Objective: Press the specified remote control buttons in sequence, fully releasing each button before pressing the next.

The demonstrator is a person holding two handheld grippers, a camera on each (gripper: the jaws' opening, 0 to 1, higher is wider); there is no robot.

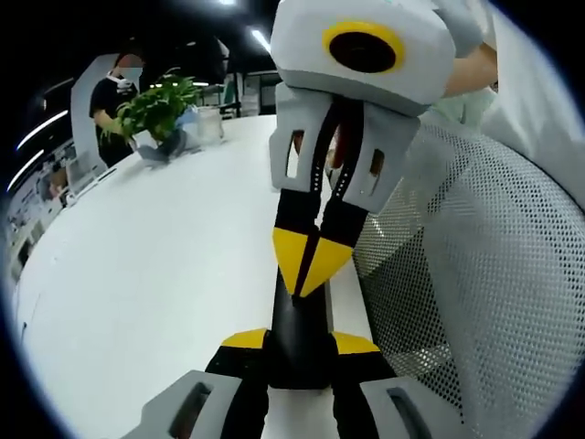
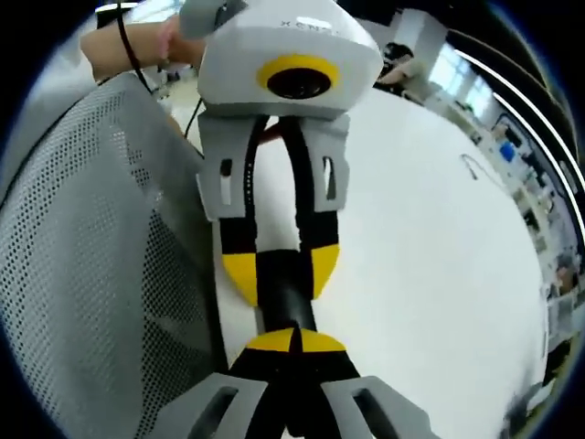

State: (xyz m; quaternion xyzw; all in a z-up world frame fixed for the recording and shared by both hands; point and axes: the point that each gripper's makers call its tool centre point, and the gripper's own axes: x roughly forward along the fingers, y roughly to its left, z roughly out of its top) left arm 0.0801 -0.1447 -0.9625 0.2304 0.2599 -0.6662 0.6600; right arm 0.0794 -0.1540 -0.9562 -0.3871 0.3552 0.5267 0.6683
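A long black remote control [image 1: 297,334] is seen lying near the edge of a white tabletop [image 1: 146,274], next to a grey mesh chair back [image 1: 475,274]. In the left gripper view its long axis runs straight away from the camera, from between the left tool's [image 1: 300,342] yellow-tipped jaws toward the right tool [image 1: 309,265], which faces in from the far side. The near end of the remote control is pinched between the left tool's jaws, one yellow tip being set against each long side. The right tool's yellow tips are pressed together into a point and brought down onto the far end of the remote control — whether a button is actually depressed cannot be told.

In the right gripper view the same arrangement is seen from the opposite end: the right tool [image 2: 294,342] has its tips closed together at the near end of the remote control [image 2: 283,306], and the left tool [image 2: 279,270] is clamped on the remote control's sides further along — its jaws are held apart by the black body. The chair back [image 2: 101,274] is beside it and the tabletop [image 2: 430,256] stretches away. A potted plant [image 1: 155,110] stands at the far side of the tabletop, and a person [image 1: 114,96] is seen behind it.
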